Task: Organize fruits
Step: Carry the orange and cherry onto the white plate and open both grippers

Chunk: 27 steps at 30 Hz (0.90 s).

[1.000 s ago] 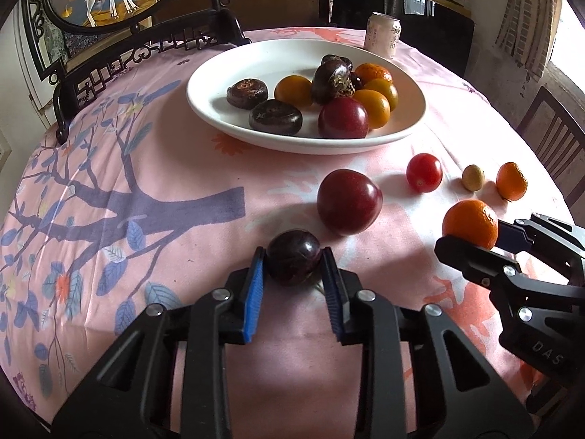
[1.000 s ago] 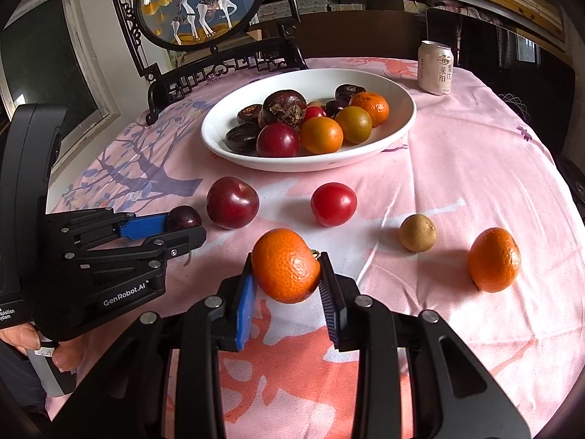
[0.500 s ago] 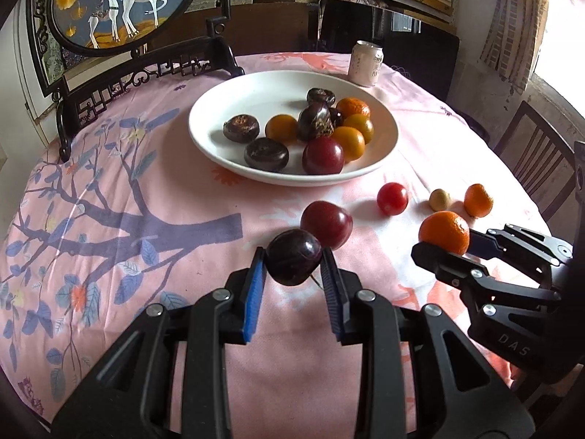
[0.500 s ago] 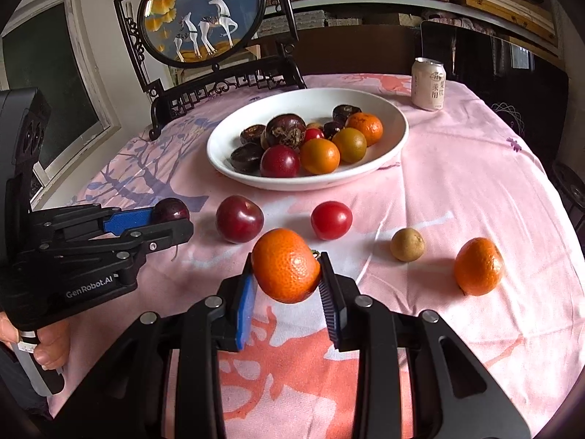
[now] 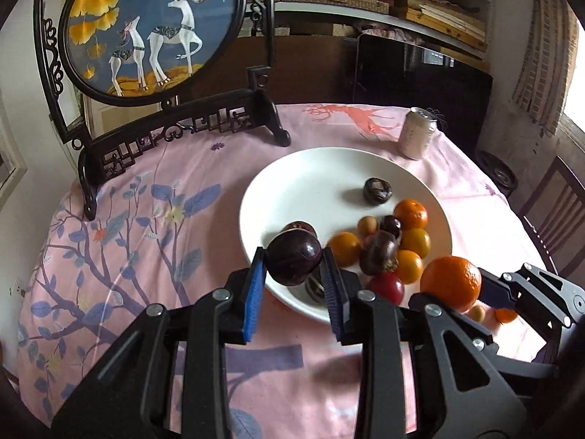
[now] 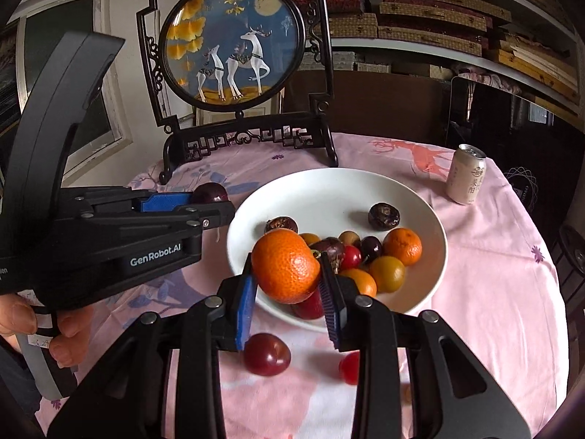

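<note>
Now we are carrying two fruits at once toward the plate.

Our left gripper (image 5: 292,270) is clamping a dark plum (image 5: 294,262) between its blue pads, hanging over the near-left rim of the white plate (image 5: 310,172); our right gripper (image 6: 287,285) is squeezing an orange (image 6: 285,265) above the plate's near edge. Neither is released yet. Farther out, a cluster of fruit is already sitting in the plate, while a red plum (image 6: 267,354) and a small red fruit (image 6: 349,367) are waiting on the pink tablecloth (image 6: 493,274) nearer us, so we judge the sorting well along but unfinished.
</note>
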Motion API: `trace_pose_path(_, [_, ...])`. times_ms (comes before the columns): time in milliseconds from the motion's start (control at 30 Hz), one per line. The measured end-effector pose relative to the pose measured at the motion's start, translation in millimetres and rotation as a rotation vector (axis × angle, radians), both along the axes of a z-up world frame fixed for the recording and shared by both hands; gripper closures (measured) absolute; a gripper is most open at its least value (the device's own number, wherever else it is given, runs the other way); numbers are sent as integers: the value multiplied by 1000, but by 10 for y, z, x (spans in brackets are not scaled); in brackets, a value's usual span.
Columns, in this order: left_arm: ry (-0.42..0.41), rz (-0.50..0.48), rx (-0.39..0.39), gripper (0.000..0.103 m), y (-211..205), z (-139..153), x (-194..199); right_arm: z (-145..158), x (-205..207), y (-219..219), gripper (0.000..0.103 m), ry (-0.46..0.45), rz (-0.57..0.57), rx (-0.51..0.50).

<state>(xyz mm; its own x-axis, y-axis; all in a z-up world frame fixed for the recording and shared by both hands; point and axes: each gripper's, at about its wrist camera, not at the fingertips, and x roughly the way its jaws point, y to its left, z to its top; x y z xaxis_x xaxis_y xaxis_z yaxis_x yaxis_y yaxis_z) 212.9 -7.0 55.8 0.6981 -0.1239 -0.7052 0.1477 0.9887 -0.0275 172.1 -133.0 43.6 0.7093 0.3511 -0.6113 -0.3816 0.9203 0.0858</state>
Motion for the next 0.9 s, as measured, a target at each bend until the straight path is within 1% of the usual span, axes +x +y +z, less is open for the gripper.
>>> trace_pose_path(167, [47,30,5,72,54,-152,331,-131,352,148,70,28,19,-54])
trace_pose_path(300, [70,48,5,72,89,-255,492,-228,465,248,70,30,42,-84])
trace_pose_path(400, [88,67,0,72,110,-325,591,-295,555,324,70,34,31,-120])
trace_pose_path(433, [91,78,-5,68,119,-339,612,-330,585,350,66,41,26,-137])
trace_pose_path(467, [94,88,-12,63,132,-348,623,-344,594,364,60,36,18,-150])
trace_pose_path(500, [92,96,-16,51,139,-346,616,-347,576,358,58,27,3,-159])
trace_pose_path(533, [81,102,-17,47,146,-333,592,-341,560,337,57,17,-9,-154])
trace_pose_path(633, [65,90,-15,45,140,-292,511,-279,460,198,56,7,-11,-86])
trace_pose_path(700, [63,85,-15,44,127,-274,453,-208,355,79,56,-17,-23,-54])
trace_pose_path(733, [63,79,-18,44,116,-266,417,-181,310,30,52,-22,-28,-45])
trace_pose_path(900, [64,50,-22,41,28,-245,185,-63,69,-247,50,-24,-68,-35])
